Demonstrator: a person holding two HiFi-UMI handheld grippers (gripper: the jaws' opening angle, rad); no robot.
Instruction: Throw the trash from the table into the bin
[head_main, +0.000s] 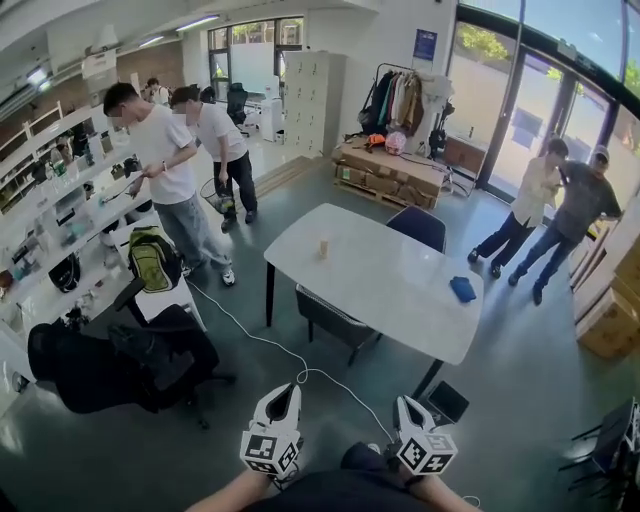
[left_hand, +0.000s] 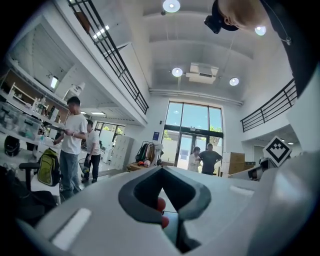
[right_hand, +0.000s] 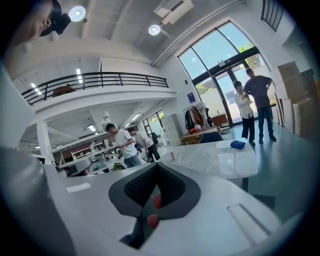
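Note:
A white table (head_main: 390, 300) stands in the middle of the room, a few steps ahead of me. On it are a small tan item (head_main: 323, 248) near the far left end and a flat blue item (head_main: 463, 289) near the right edge. The right gripper view shows the same table (right_hand: 220, 159), tan item (right_hand: 172, 155) and blue item (right_hand: 237, 144). Both grippers are held low and close to my body, well short of the table. My left gripper (head_main: 290, 388) and right gripper (head_main: 403, 402) have their jaws together with nothing between them. I see no bin that I can be sure of.
A dark chair (head_main: 335, 320) is tucked under the table's near side and a blue one (head_main: 418, 226) stands at the far side. A white cable (head_main: 255, 338) runs across the floor. A black office chair (head_main: 120, 365) is on my left. Two people (head_main: 165, 170) stand at the left shelves, two more (head_main: 560, 210) by the glass doors.

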